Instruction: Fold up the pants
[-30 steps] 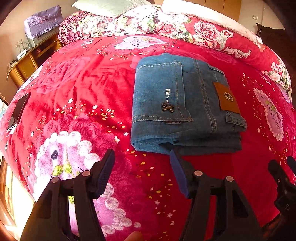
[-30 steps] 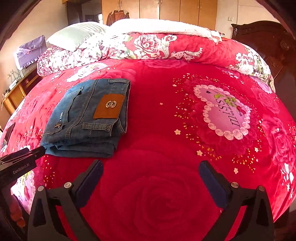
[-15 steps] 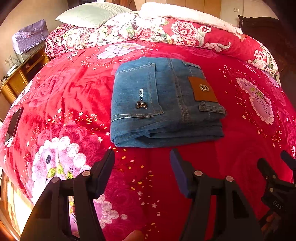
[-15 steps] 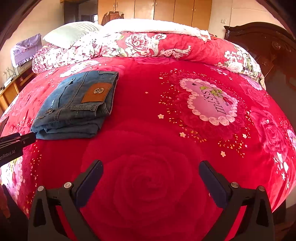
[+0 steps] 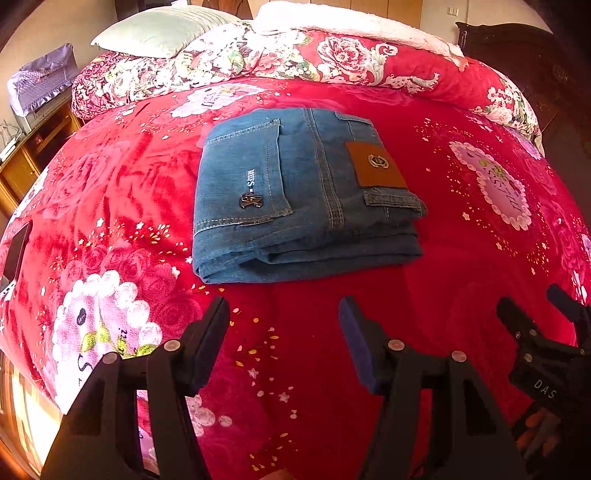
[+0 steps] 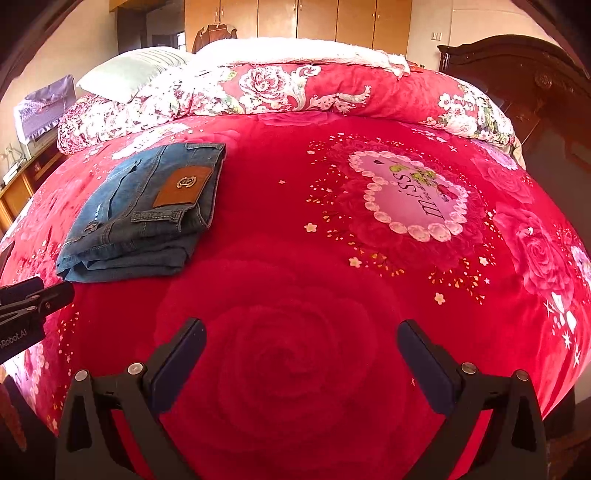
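Observation:
The blue jeans (image 5: 295, 195) lie folded into a compact rectangle on the red floral bedspread (image 5: 110, 184), back pocket and brown leather patch facing up. They also show at the left in the right wrist view (image 6: 147, 214). My left gripper (image 5: 282, 314) is open and empty, held just short of the jeans' near edge. My right gripper (image 6: 301, 332) is open and empty, over bare bedspread (image 6: 295, 350) to the right of the jeans. Its tips show at the right in the left wrist view (image 5: 535, 314).
A pale green pillow (image 5: 162, 29) and a rolled floral duvet (image 5: 332, 59) lie at the far end of the bed. A wooden side cabinet (image 5: 33, 147) stands at the left. A dark wooden headboard (image 6: 524, 81) is at the right. A phone (image 5: 14, 254) lies at the bed's left edge.
Both grippers have drawn back and up from the folded jeans, which now sit farther off in both views. The jeans have not moved. Both grippers stay open.

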Action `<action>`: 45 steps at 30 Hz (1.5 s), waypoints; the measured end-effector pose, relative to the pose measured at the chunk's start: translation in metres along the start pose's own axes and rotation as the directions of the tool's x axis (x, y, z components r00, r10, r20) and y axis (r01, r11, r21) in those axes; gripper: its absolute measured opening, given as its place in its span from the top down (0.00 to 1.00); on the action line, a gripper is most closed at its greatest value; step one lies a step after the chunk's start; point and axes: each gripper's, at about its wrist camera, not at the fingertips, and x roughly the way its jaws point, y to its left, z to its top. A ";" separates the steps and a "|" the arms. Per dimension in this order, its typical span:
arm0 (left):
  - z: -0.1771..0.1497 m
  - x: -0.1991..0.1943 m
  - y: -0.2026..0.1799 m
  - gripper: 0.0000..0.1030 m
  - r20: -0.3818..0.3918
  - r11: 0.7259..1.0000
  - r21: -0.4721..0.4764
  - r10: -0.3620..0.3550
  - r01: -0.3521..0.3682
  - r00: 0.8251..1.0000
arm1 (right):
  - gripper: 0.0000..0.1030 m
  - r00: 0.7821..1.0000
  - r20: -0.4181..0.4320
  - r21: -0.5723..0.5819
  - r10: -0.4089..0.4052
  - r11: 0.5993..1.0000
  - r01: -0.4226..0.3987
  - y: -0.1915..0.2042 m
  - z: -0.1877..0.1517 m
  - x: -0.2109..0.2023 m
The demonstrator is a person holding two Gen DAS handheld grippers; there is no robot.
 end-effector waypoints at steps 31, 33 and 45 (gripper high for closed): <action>-0.002 0.002 -0.007 0.41 -0.025 0.999 0.015 -0.043 0.044 0.999 | 0.00 1.000 -0.025 0.012 -0.007 1.000 0.008 -0.003 -0.002 0.006; -0.003 0.002 -0.007 0.41 -0.024 0.999 0.016 -0.043 0.044 0.999 | 0.00 1.000 -0.027 0.011 -0.008 1.000 0.008 -0.003 -0.002 0.006; -0.004 0.005 -0.009 0.41 -0.032 0.999 0.020 -0.046 0.046 0.998 | 0.00 0.999 -0.039 0.016 -0.008 1.000 0.009 -0.005 -0.002 0.010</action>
